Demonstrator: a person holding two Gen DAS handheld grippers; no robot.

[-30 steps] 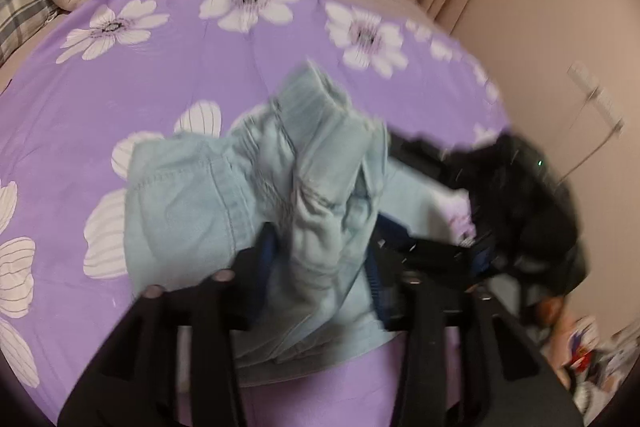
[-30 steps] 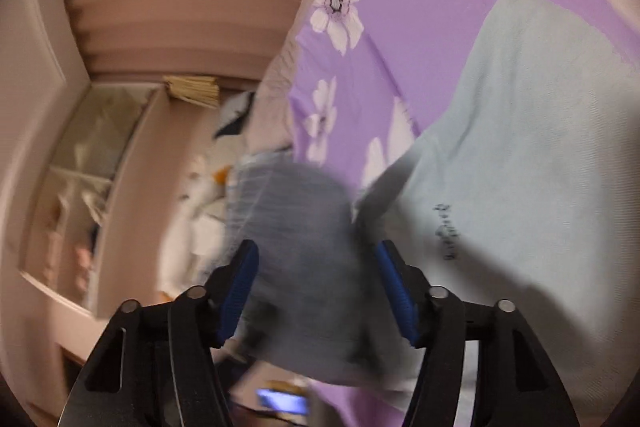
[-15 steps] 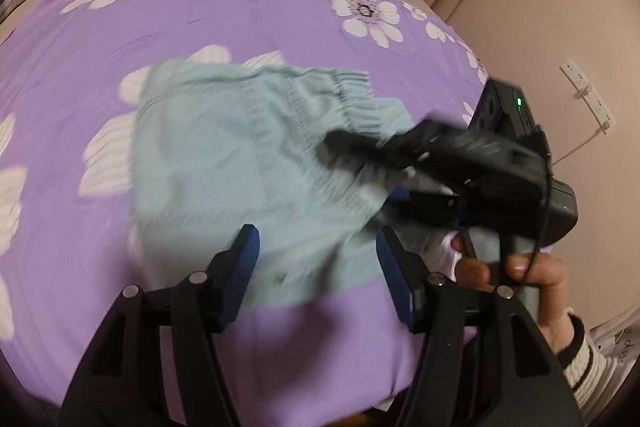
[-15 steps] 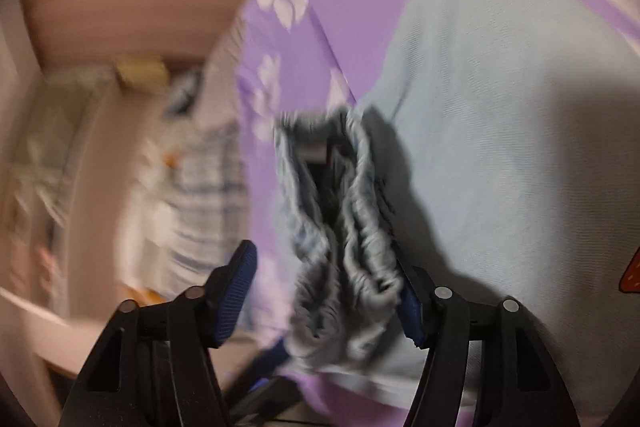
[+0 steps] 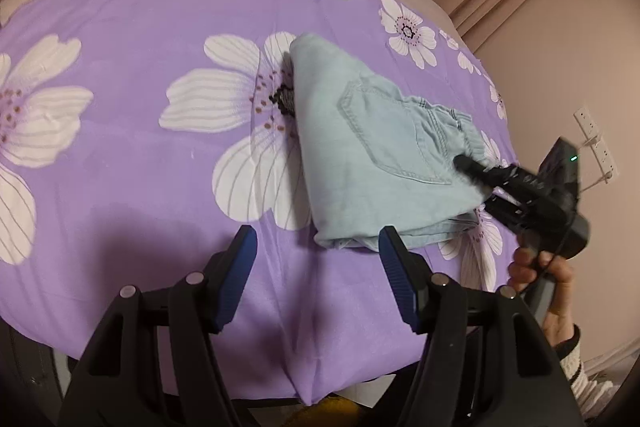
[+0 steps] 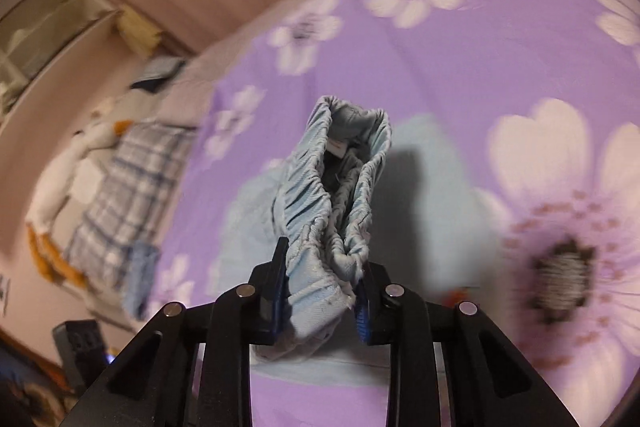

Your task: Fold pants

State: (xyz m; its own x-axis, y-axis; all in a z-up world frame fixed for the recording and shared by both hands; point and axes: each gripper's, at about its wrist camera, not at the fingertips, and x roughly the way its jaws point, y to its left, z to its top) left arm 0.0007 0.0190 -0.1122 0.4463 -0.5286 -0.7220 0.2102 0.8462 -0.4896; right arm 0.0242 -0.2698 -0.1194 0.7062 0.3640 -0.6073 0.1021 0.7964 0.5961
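light blue pants (image 5: pixel 372 147) lie folded on a purple flowered bedspread (image 5: pixel 120 155), back pocket up. the right gripper (image 6: pixel 320 291), held in a hand (image 5: pixel 540 271), is closing on the bunched elastic waistband (image 6: pixel 336 195) at the pants' right edge (pads pressing the fabric). the left gripper (image 5: pixel 316 267) hangs with jaws spread and empty, just beside the near folded edge, over bare bedspread.
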